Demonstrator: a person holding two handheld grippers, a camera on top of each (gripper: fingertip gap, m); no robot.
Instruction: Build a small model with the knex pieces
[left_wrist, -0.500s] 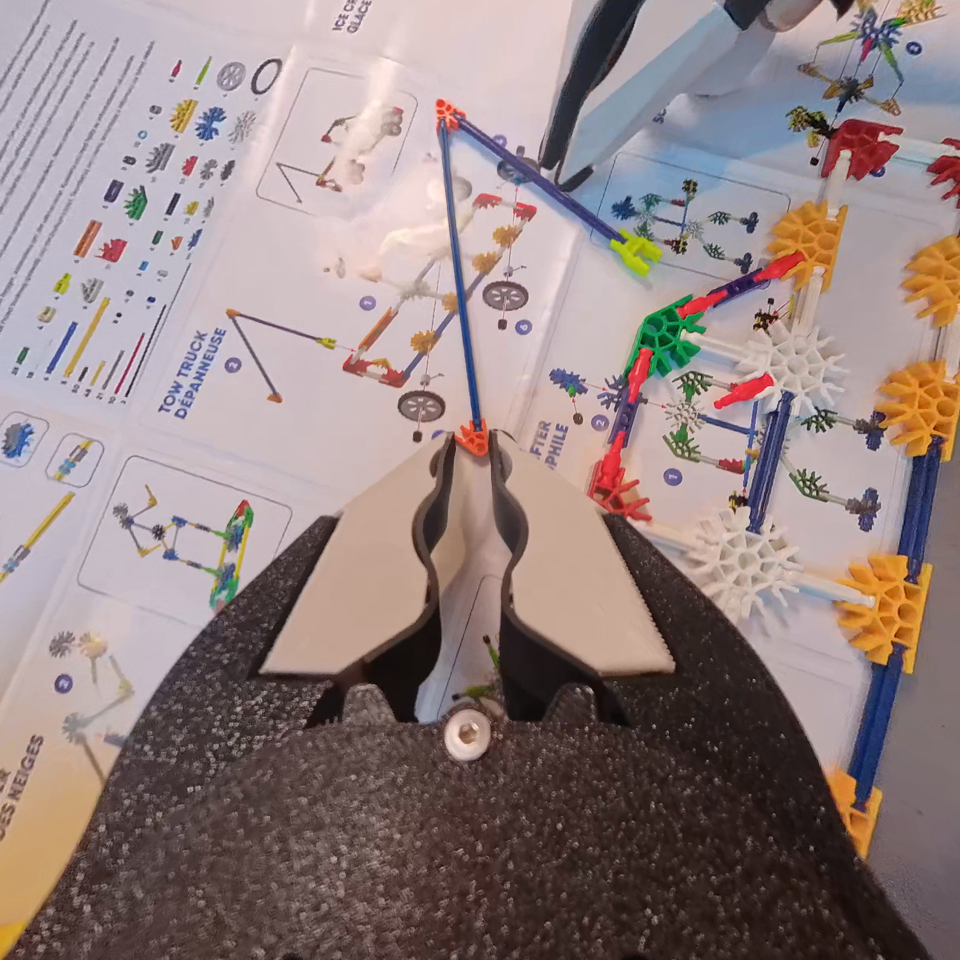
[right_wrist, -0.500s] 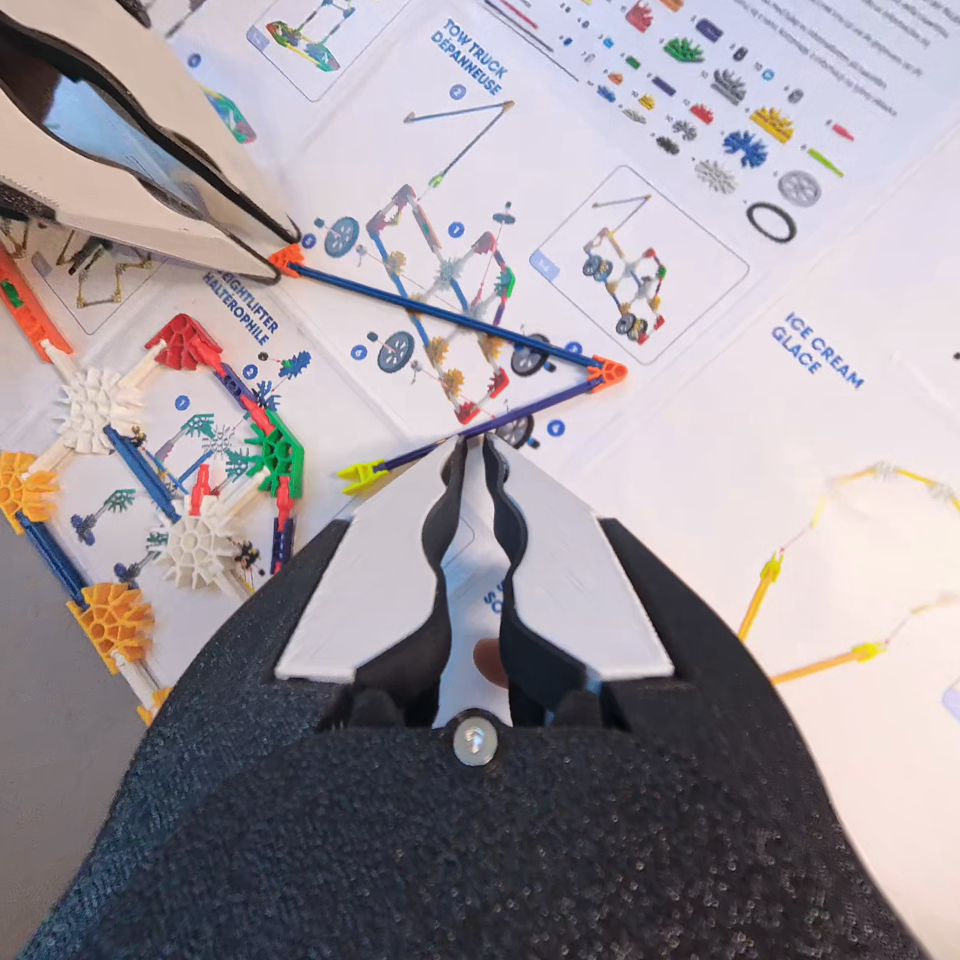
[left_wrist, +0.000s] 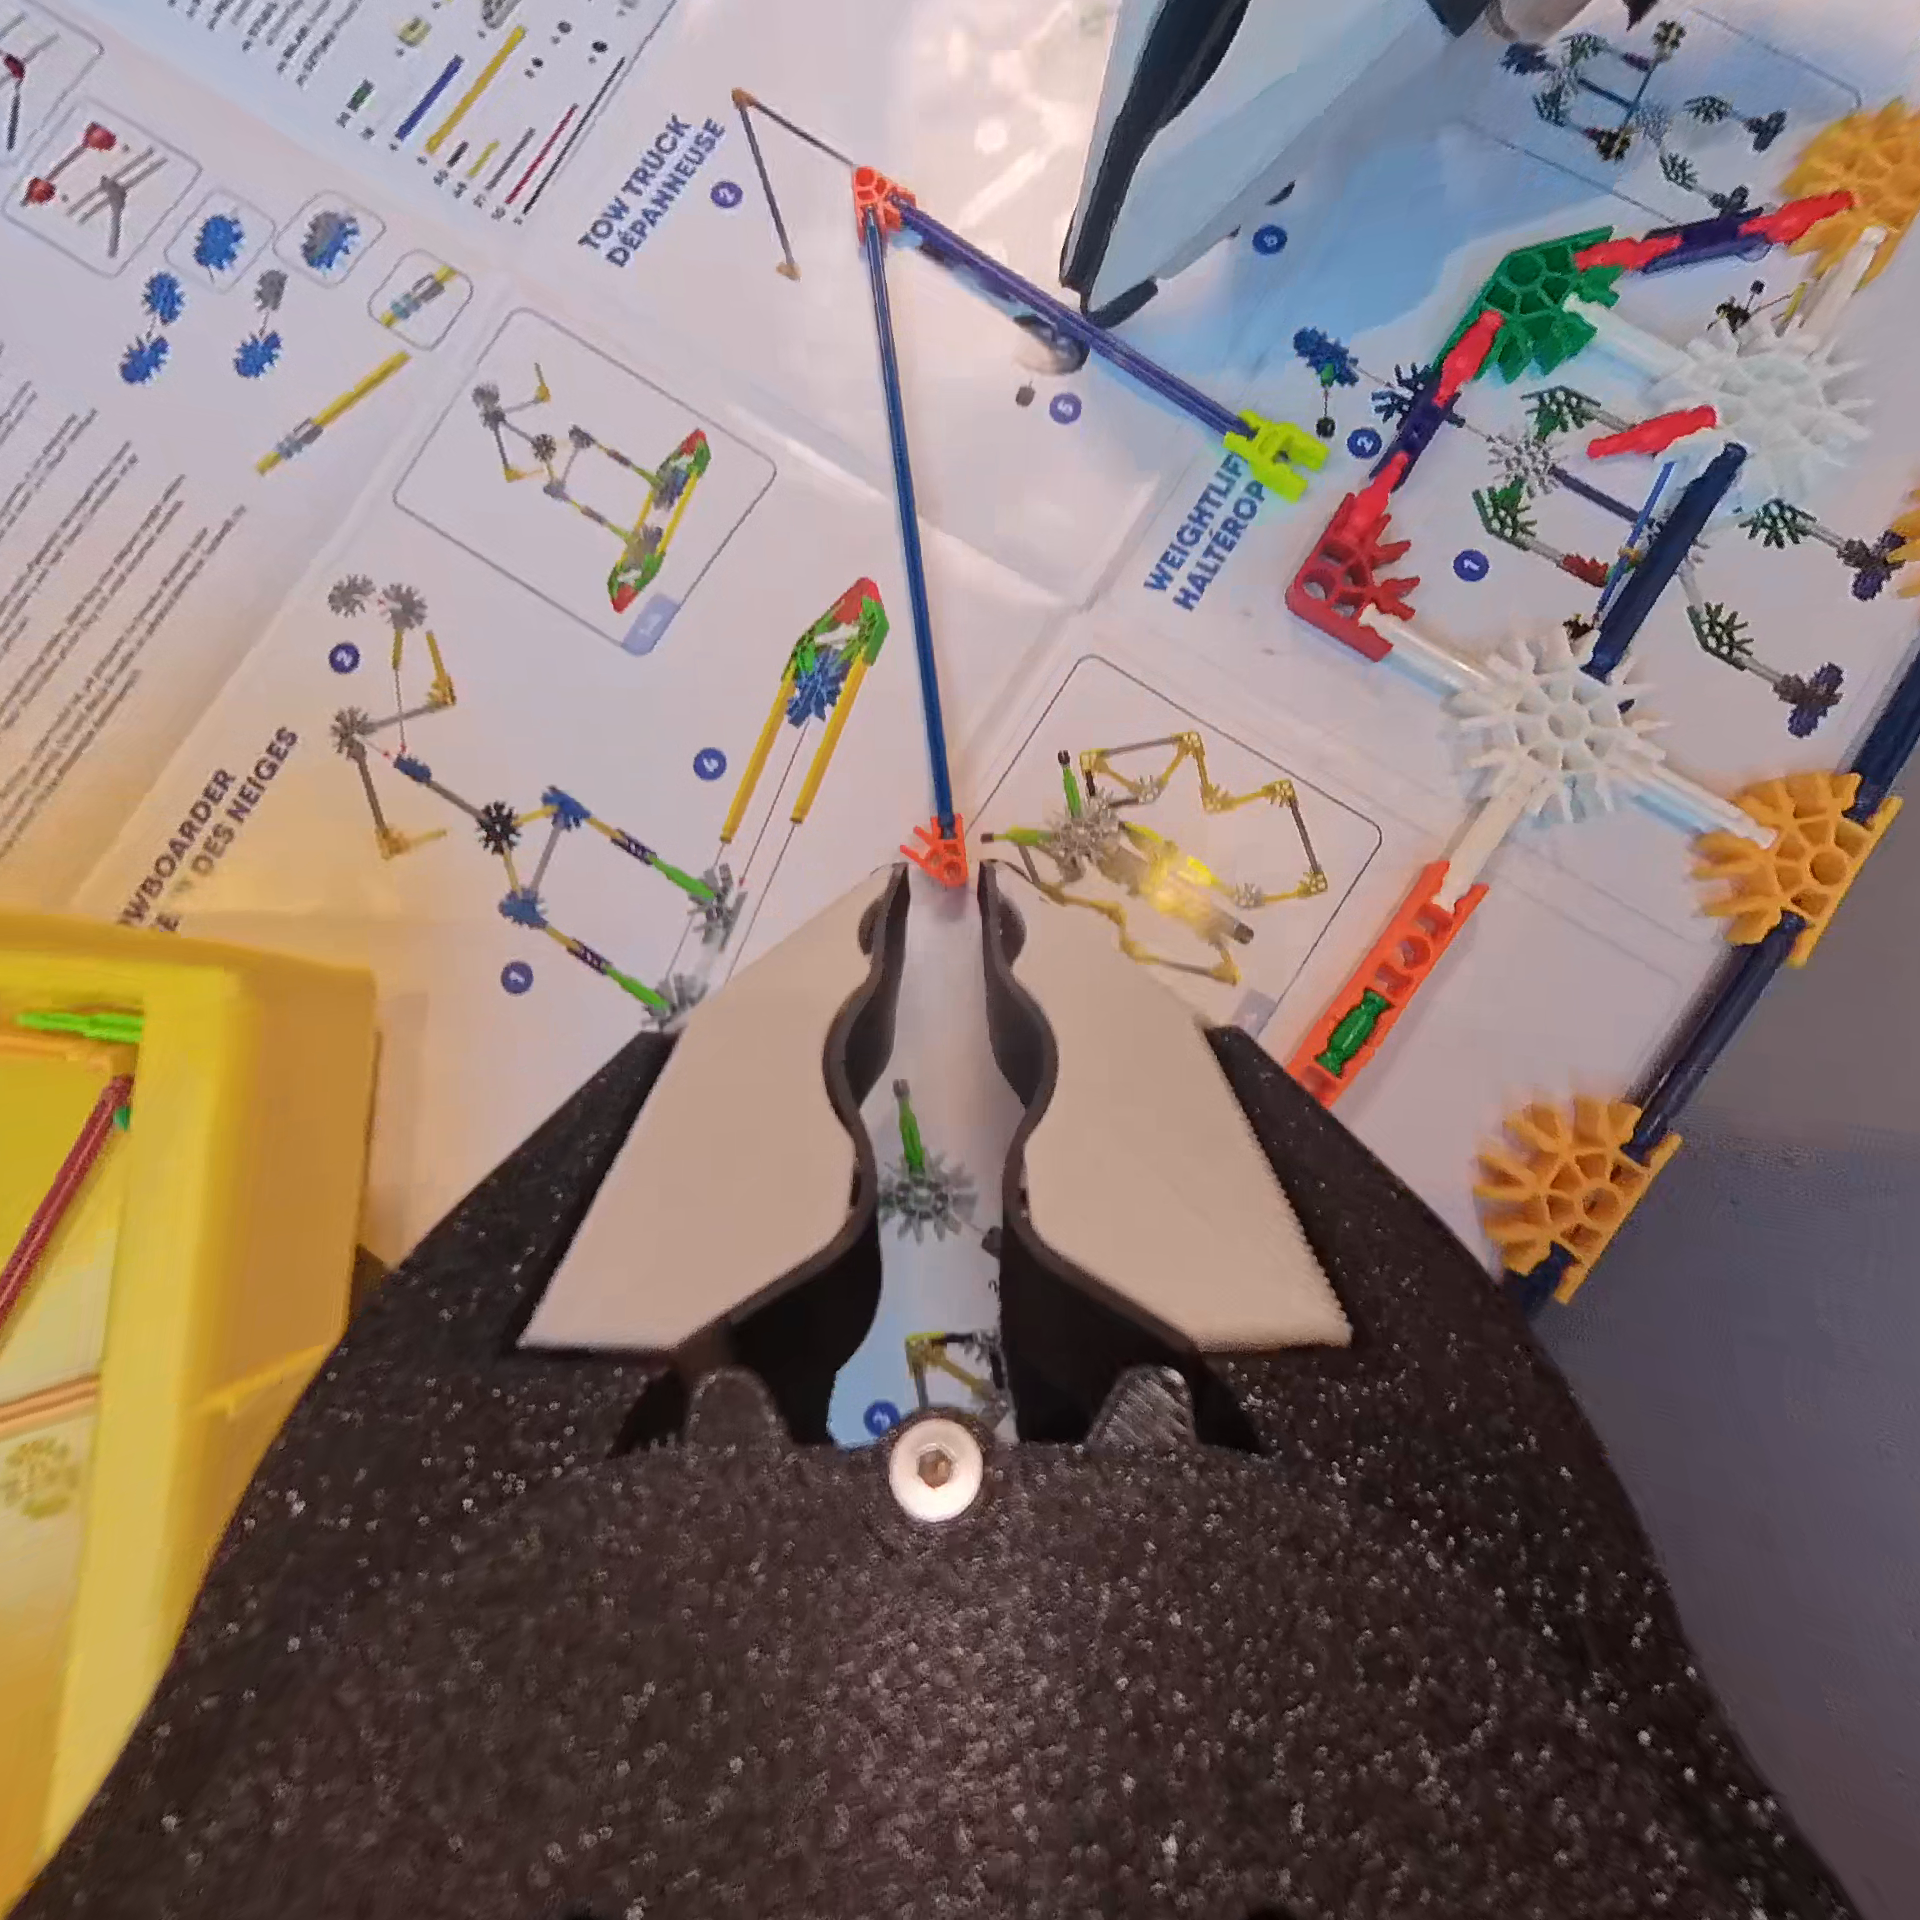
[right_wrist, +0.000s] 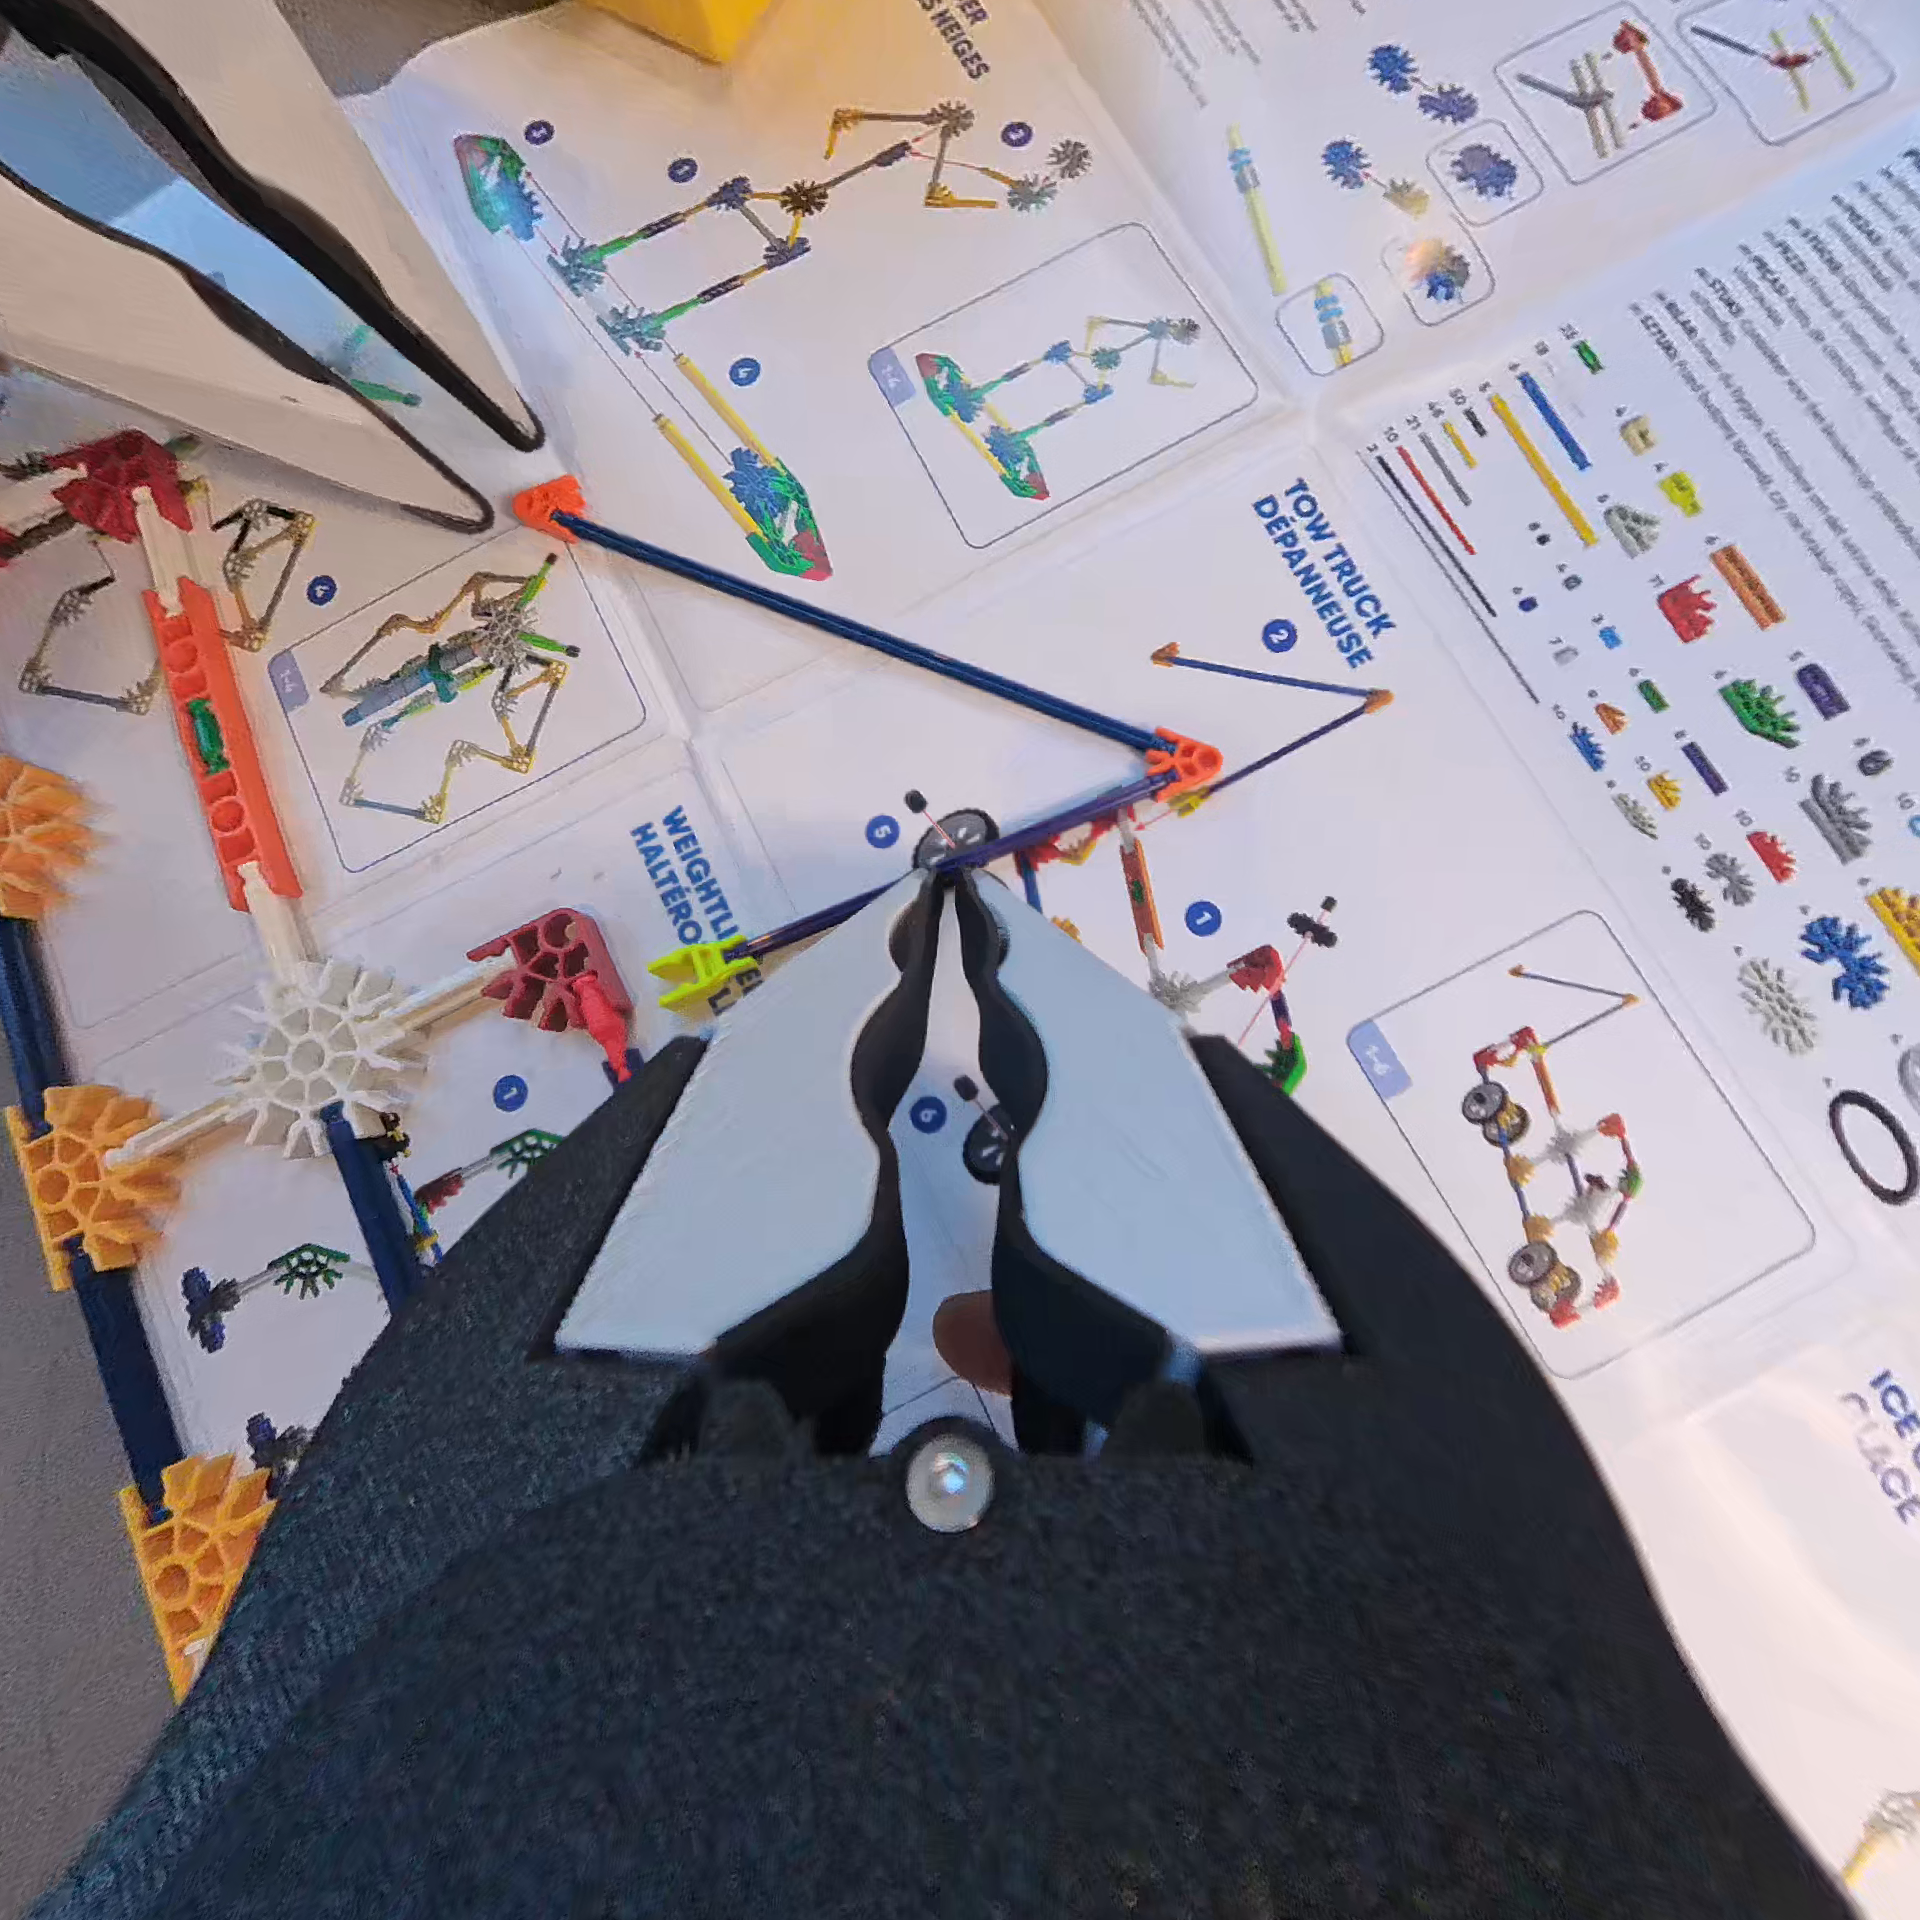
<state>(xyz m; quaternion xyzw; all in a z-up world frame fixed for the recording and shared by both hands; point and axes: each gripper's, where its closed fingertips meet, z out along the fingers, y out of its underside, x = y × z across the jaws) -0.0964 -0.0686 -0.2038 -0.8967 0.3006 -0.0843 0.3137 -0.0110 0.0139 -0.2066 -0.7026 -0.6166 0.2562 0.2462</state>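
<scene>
Left wrist view: left gripper (left_wrist: 940, 883) slightly parted, an orange connector (left_wrist: 938, 852) just off its tips, apparently loose. Right gripper (right_wrist: 943, 883) is pinched on one of two blue rods (right_wrist: 1049, 826) joined in a V above the instruction sheet (right_wrist: 1039, 582). A yellow box (left_wrist: 156, 1195) holds a red rod (left_wrist: 62, 1195).

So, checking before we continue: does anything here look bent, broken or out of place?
Nothing stands out. The blue rod runs straight between both orange connectors, and the instruction sheet lies flat.
</scene>
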